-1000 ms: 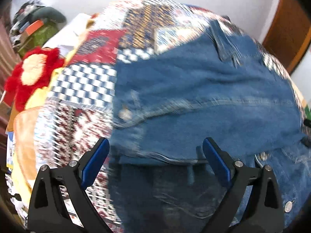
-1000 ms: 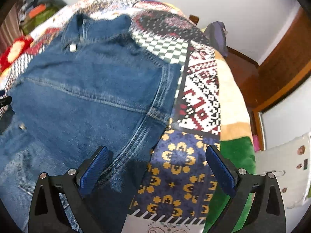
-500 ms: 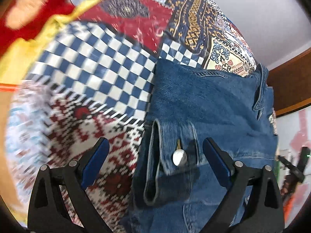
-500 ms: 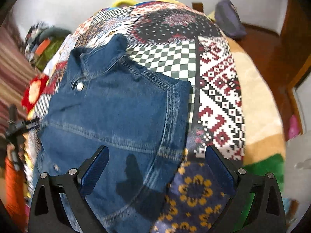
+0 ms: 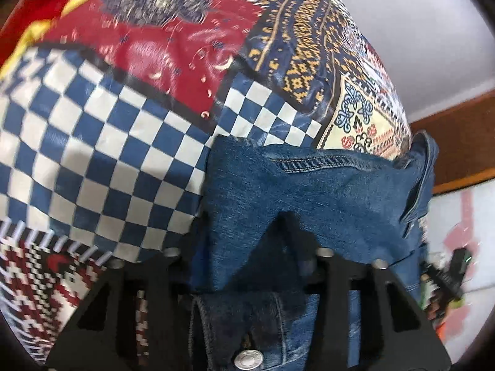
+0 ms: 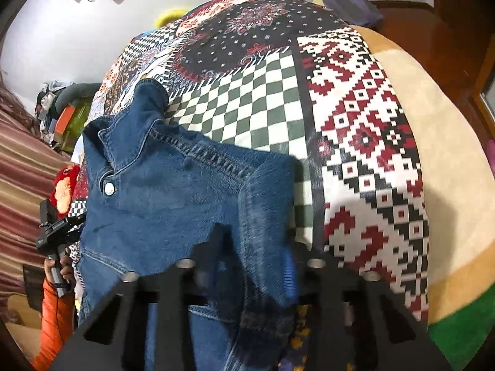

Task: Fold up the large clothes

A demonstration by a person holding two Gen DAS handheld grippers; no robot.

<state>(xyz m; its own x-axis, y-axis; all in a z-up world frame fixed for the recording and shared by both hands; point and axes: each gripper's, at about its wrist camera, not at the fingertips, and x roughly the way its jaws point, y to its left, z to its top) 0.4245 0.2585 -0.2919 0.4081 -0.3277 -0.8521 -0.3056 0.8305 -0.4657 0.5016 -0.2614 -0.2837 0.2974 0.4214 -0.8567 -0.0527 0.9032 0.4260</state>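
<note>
A blue denim jacket [image 6: 173, 198] lies spread on a patchwork bedspread [image 6: 355, 142], its collar toward the far edge of the bed. The left gripper [image 5: 247, 266], its jaws having just been closing, pinches a fold of denim at the jacket's left side, beside the blue-and-white checked patch [image 5: 102, 154]. The right gripper [image 6: 250, 275], likewise just closing, clamps the sleeve seam on the jacket's right side, near the red-and-white geometric patch [image 6: 365, 154]. A hand [image 6: 62, 266] in an orange sleeve [image 6: 52, 318] grips the left tool's handle.
</note>
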